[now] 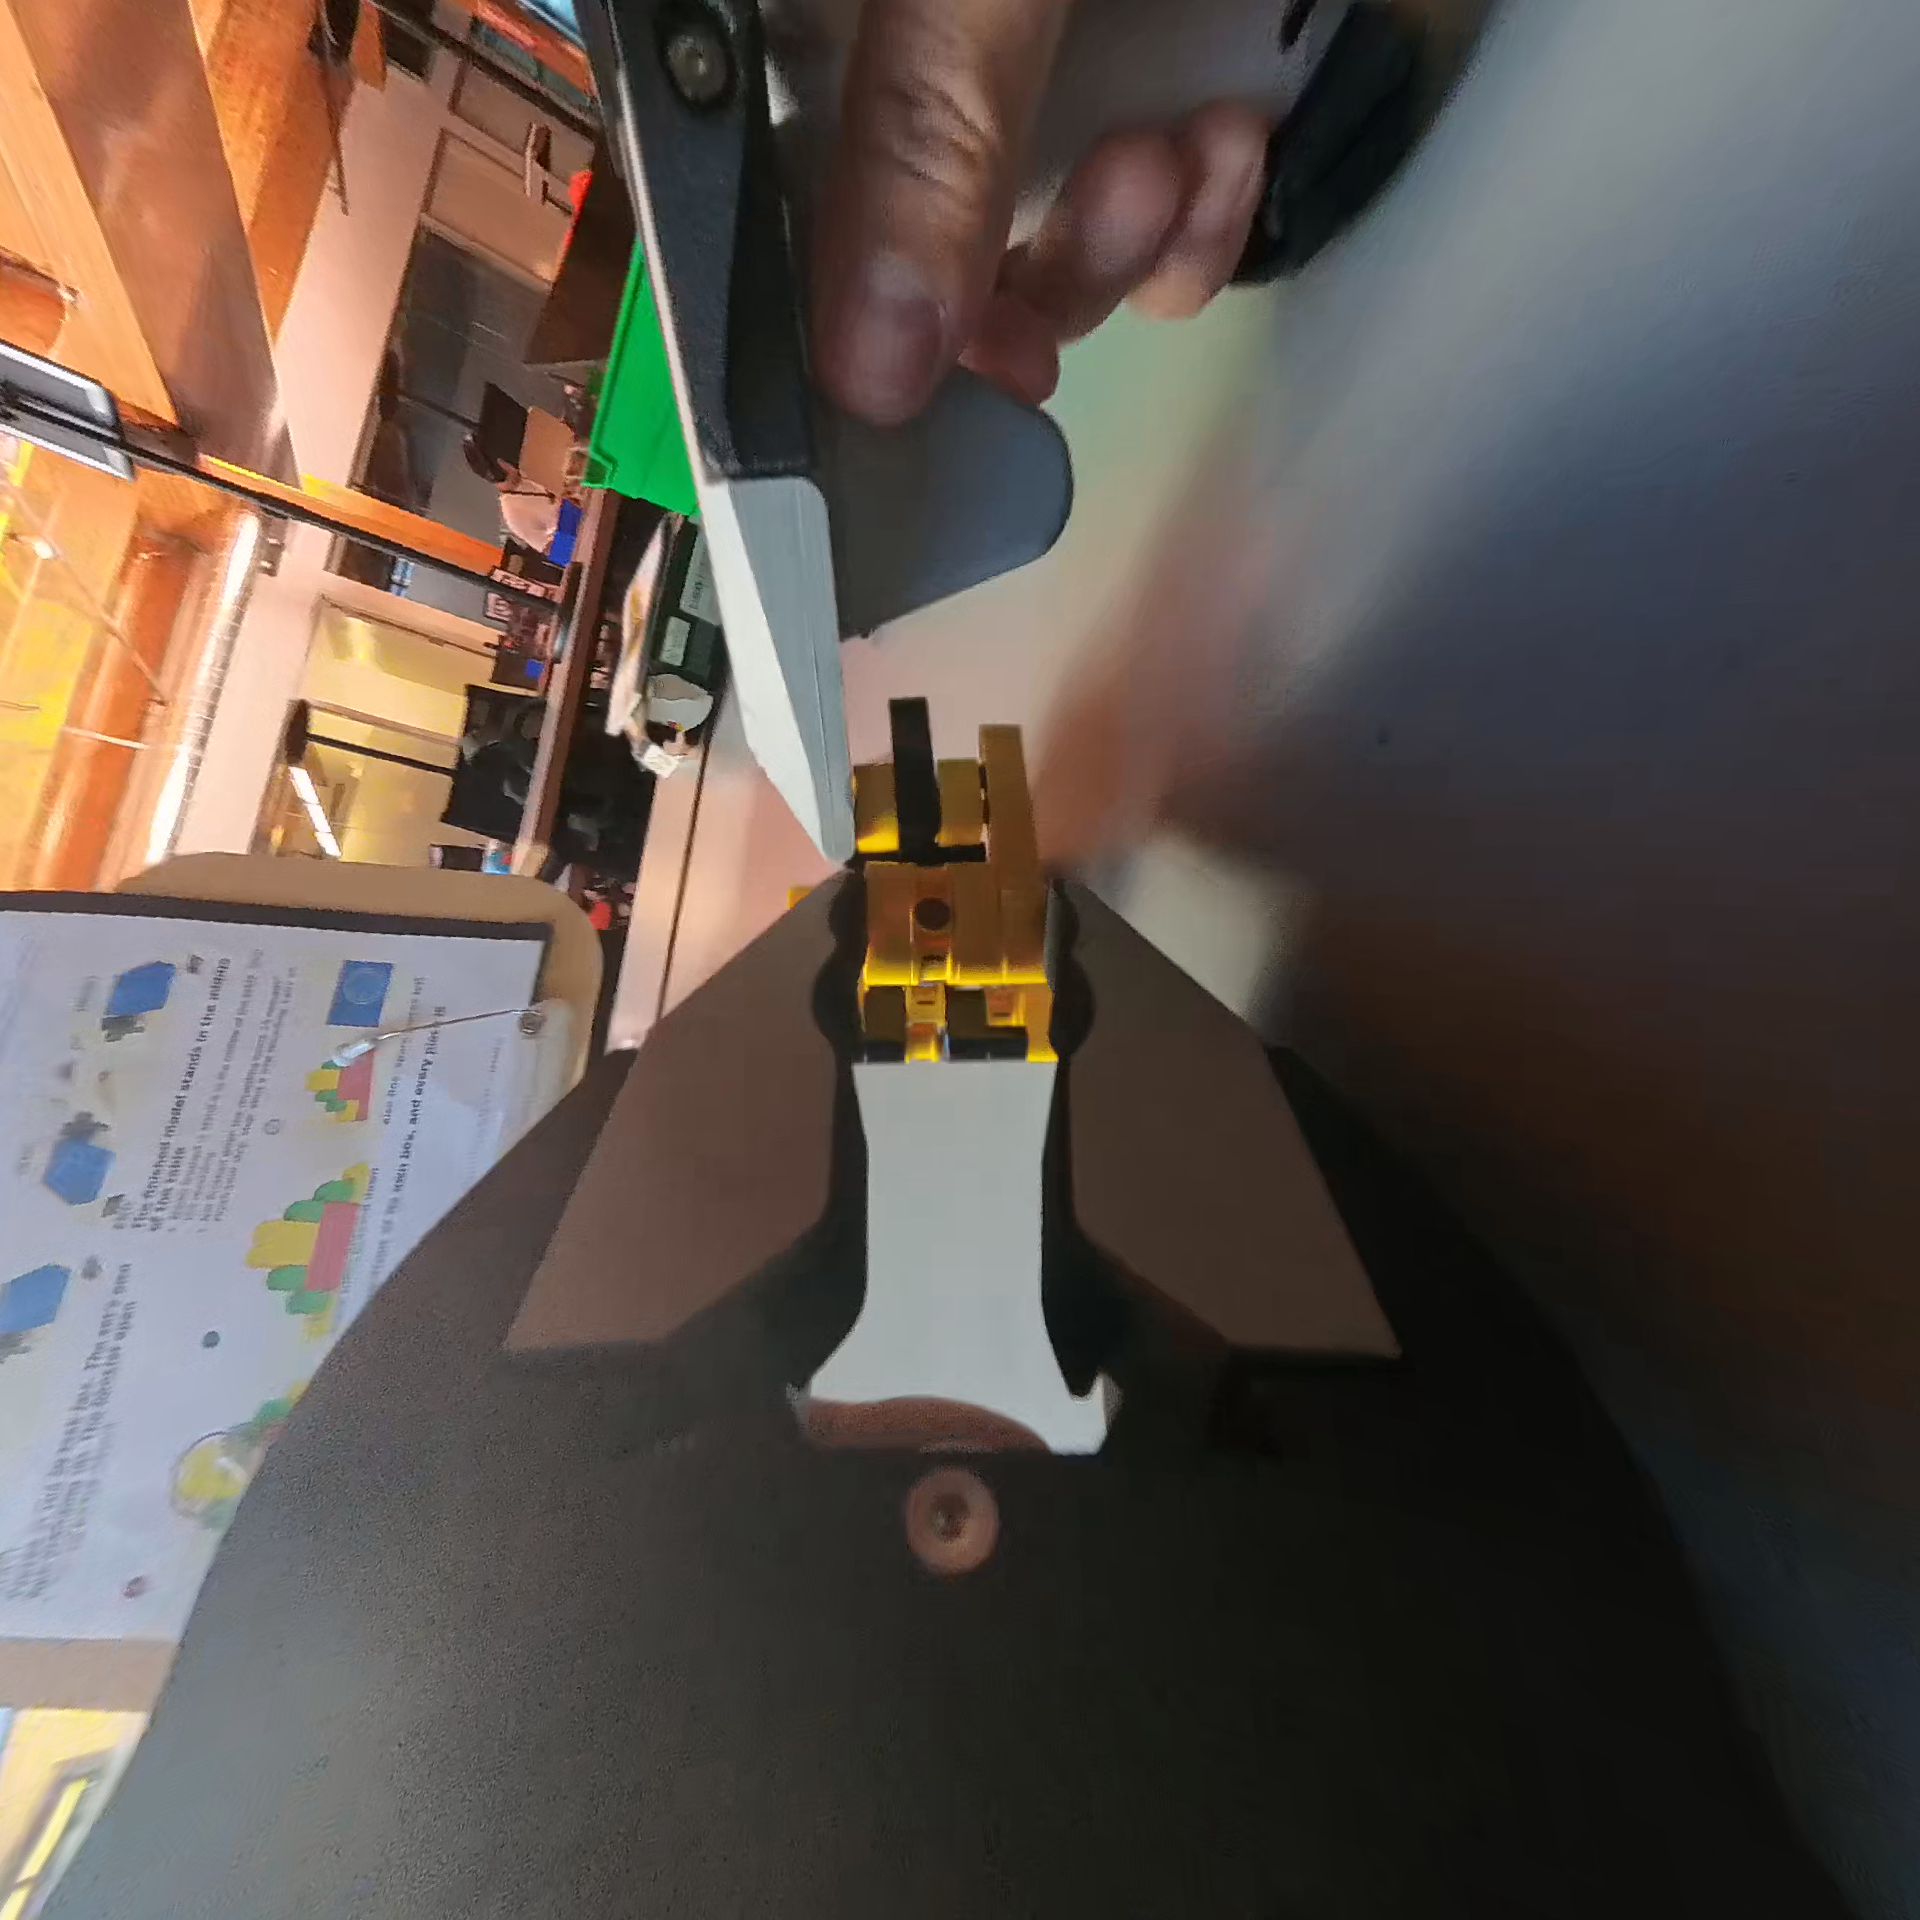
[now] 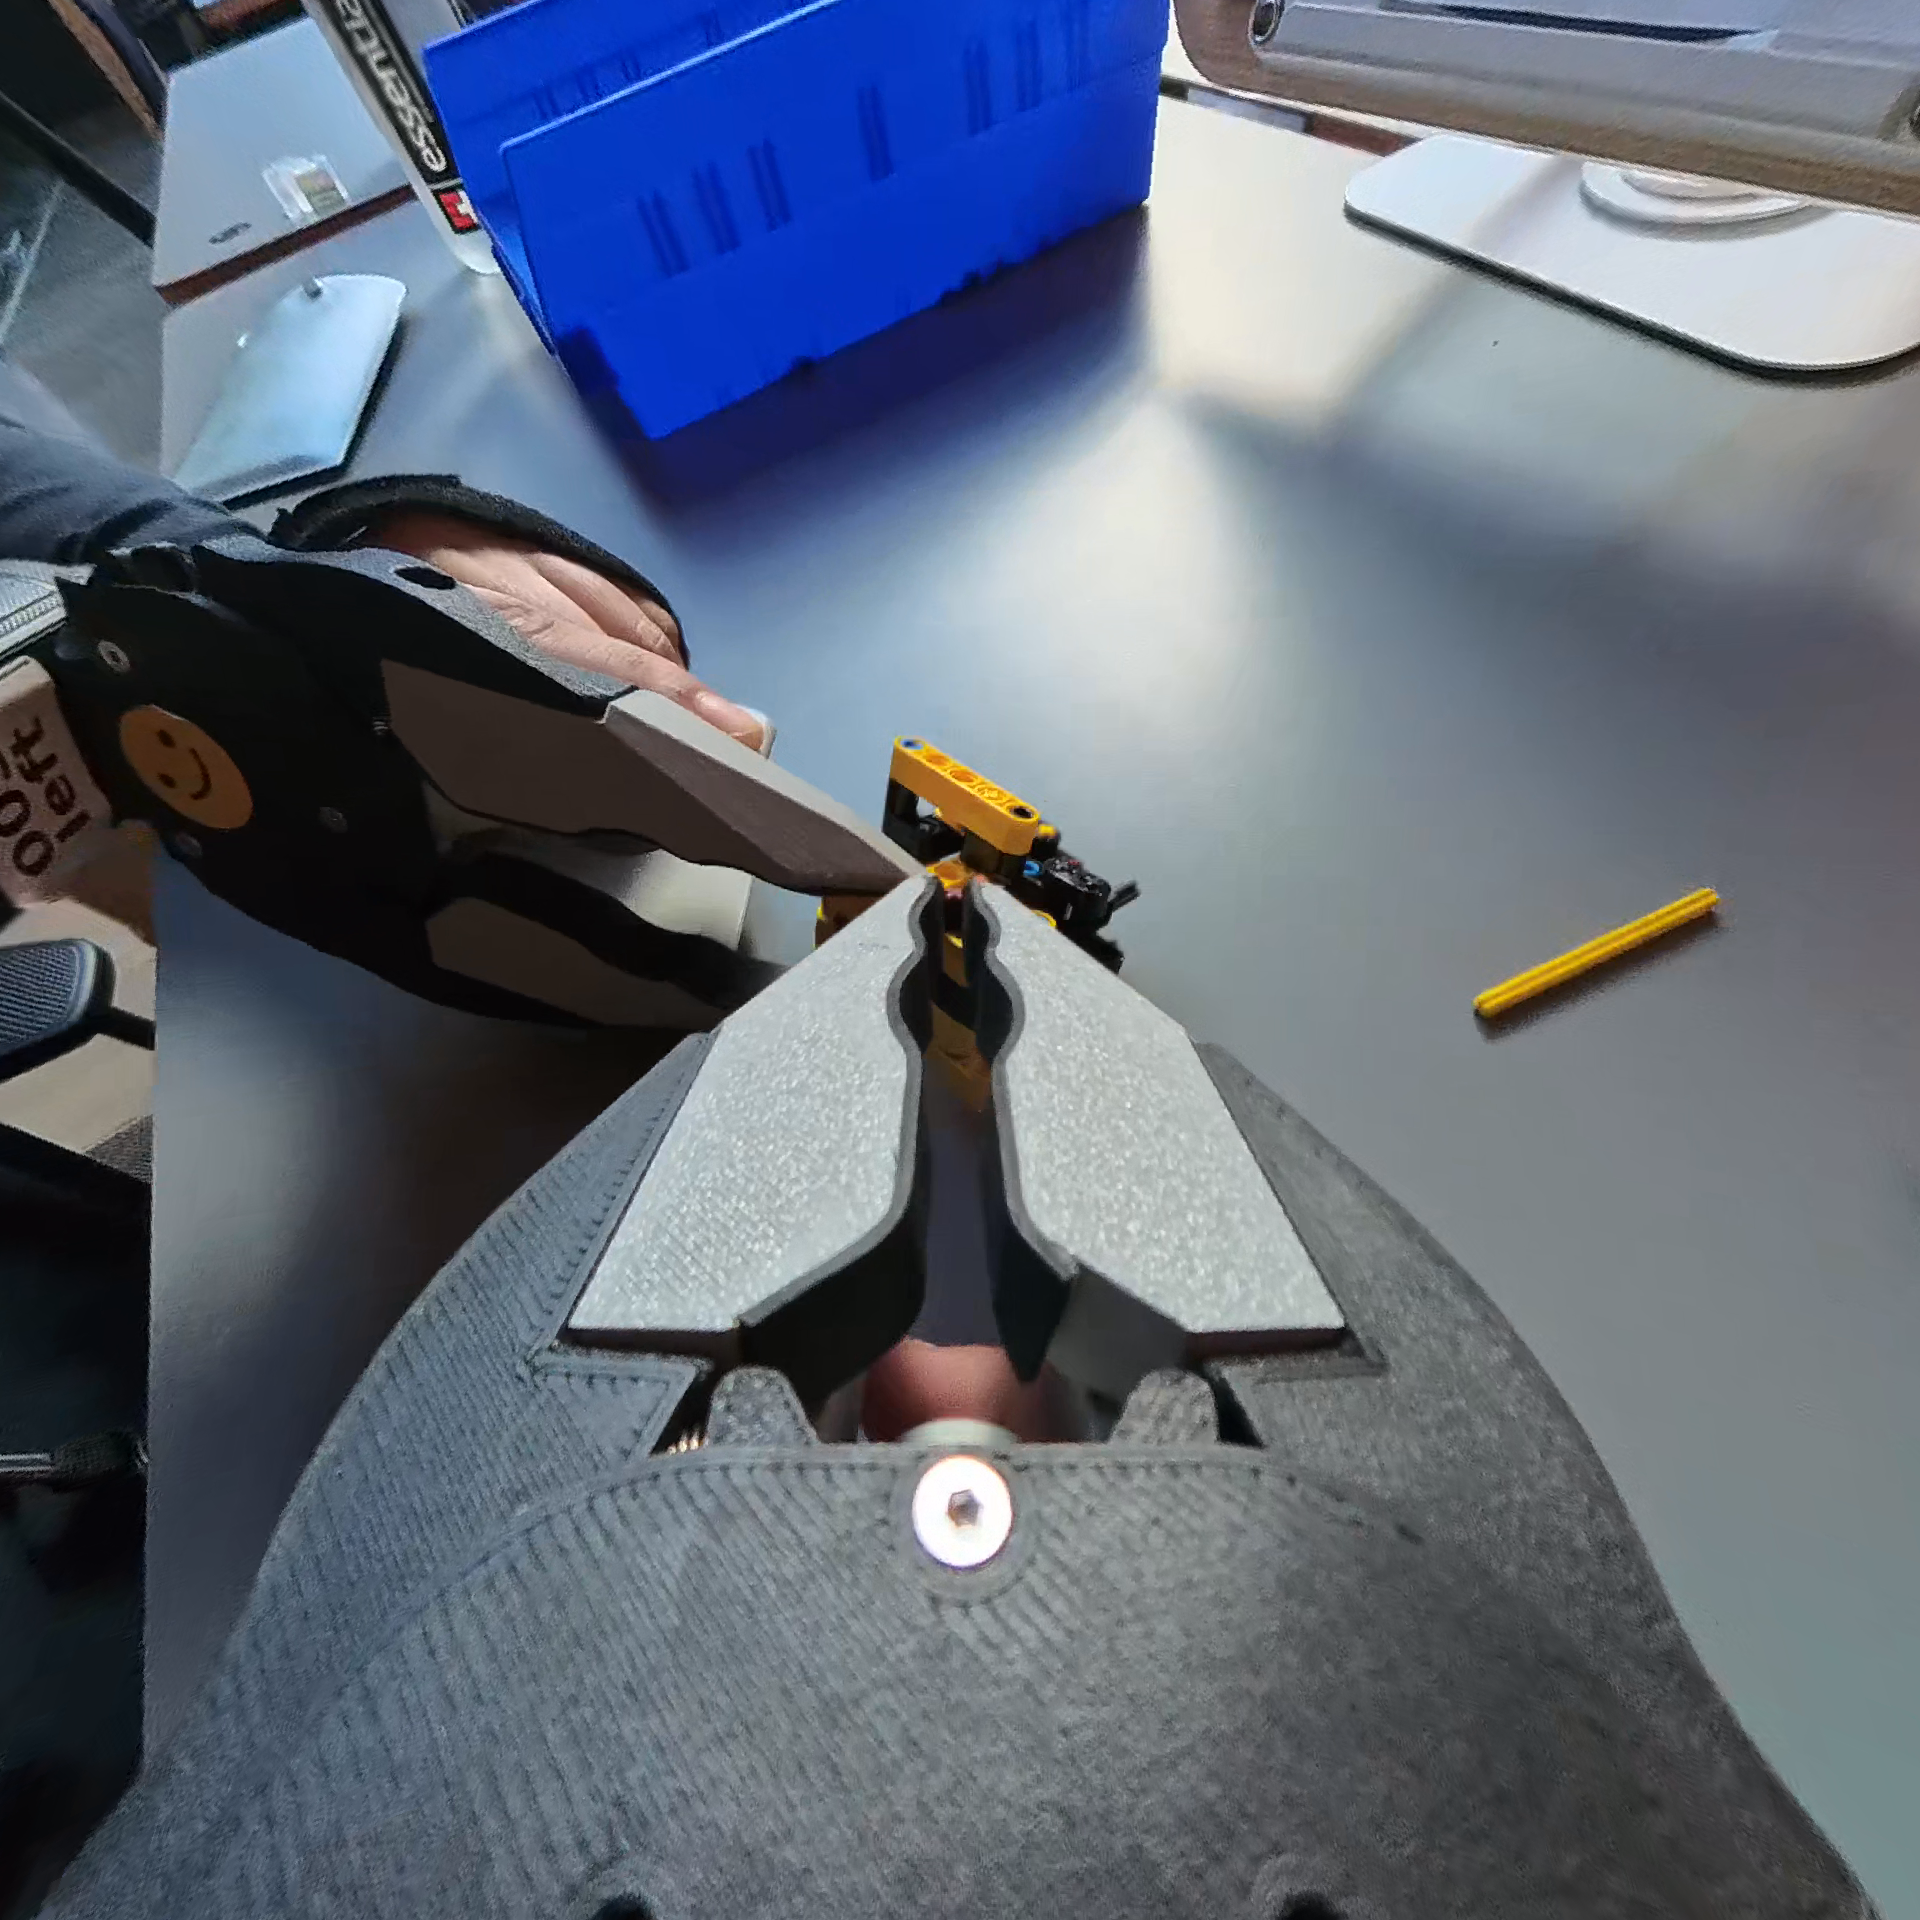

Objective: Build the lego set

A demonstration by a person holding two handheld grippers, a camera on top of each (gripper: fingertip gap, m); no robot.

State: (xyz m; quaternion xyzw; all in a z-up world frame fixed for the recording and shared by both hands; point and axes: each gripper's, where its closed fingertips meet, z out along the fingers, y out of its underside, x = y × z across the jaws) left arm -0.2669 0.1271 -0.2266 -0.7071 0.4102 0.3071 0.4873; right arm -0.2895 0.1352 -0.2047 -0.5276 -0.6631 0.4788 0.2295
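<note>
Yellow model pinched from two sides, and it could twist apart

Grey-padded right tongs (image 2: 951, 914) sit nearest in the right wrist view, nearly closed on a thin part of the yellow-and-black lego model (image 2: 977, 831), which sits out in the middle of the dark surface (image 2: 1351, 644). The left tongs (image 1: 951, 966) grip the same model across its wider body, with the jaws held apart only by the bricks between them. With both grips on one small build, any uneven pull or turn could, I judge, pop a pin loose or shear the yellow beam off the top. The right hold looks narrow, so the piece may also slip. Farther toward the right edge lies a loose yellow rod (image 2: 1595, 951), well apart; a sweep of either tool could roll it away. Beyond, near the far edge, stands a blue bin (image 2: 810, 197).
</note>
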